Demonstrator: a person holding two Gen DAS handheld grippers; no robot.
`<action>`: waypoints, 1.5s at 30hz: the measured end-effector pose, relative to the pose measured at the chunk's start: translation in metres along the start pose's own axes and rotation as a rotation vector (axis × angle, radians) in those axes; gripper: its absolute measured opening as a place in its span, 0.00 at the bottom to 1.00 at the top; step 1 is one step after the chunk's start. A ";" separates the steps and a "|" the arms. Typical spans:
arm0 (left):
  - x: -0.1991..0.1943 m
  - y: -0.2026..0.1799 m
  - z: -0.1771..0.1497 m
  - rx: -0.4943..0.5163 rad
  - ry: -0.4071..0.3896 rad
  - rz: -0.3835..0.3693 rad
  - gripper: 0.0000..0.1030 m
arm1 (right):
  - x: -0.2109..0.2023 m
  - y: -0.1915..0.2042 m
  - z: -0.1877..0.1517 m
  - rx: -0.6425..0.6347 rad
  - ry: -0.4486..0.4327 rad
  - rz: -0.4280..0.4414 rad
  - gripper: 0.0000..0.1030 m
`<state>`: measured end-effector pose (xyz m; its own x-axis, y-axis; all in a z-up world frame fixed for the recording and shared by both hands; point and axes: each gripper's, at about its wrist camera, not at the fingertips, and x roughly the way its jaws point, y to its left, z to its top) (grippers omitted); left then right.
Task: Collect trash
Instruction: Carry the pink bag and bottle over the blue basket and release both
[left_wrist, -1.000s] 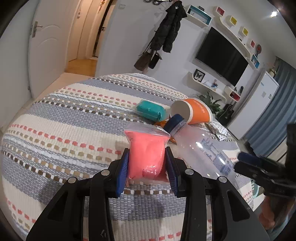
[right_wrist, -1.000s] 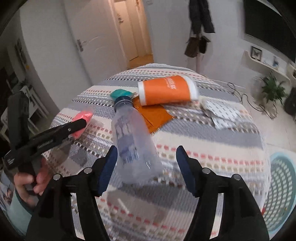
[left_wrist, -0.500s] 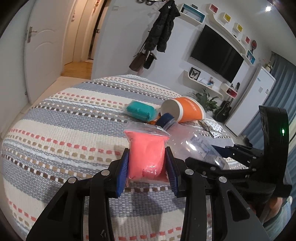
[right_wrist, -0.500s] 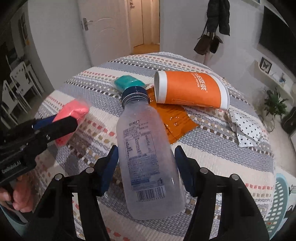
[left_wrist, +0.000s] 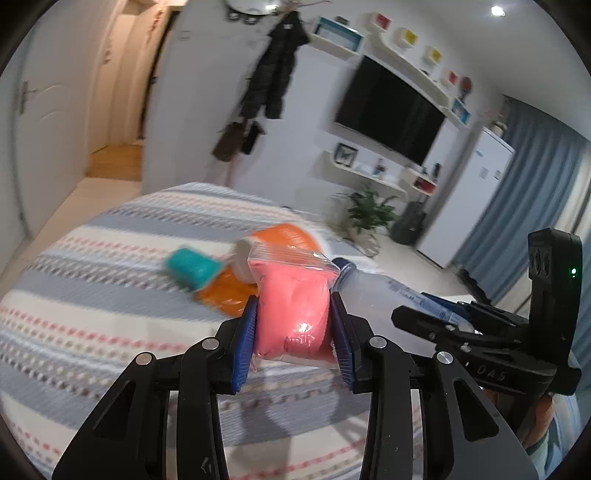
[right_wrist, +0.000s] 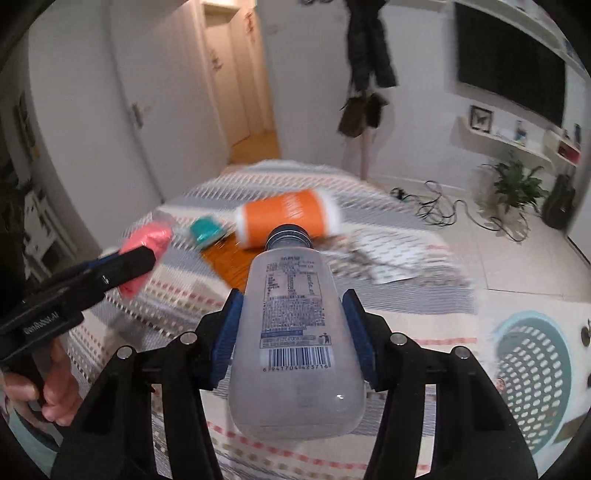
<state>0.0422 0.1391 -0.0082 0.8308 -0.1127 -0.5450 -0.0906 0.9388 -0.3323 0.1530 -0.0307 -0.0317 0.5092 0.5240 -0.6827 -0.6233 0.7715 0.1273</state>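
Trash pickup, mid-lift off the striped bed (left_wrist: 92, 288). Pink bag (left_wrist: 293, 306) pinched tight in left gripper (left_wrist: 293, 341); clear bottle (right_wrist: 297, 325) between right gripper (right_wrist: 295, 338) pads, jaws closing onto it. Next, likely: over to teal basket (right_wrist: 532, 365), then release. Orange cup (right_wrist: 291, 218), teal packet (right_wrist: 207, 229) left behind, blurred; basket rim cut off.
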 end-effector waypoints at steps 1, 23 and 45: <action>0.003 -0.008 0.002 0.016 0.001 -0.007 0.35 | -0.008 -0.009 0.001 0.015 -0.011 -0.006 0.50; 0.151 -0.223 -0.009 0.317 0.183 -0.251 0.35 | -0.097 -0.220 -0.064 0.385 -0.089 -0.328 0.50; 0.217 -0.244 -0.072 0.361 0.361 -0.303 0.55 | -0.043 -0.295 -0.146 0.649 0.077 -0.387 0.51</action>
<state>0.2050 -0.1380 -0.1001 0.5452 -0.4376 -0.7150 0.3669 0.8915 -0.2658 0.2286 -0.3337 -0.1456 0.5627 0.1647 -0.8101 0.0779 0.9650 0.2503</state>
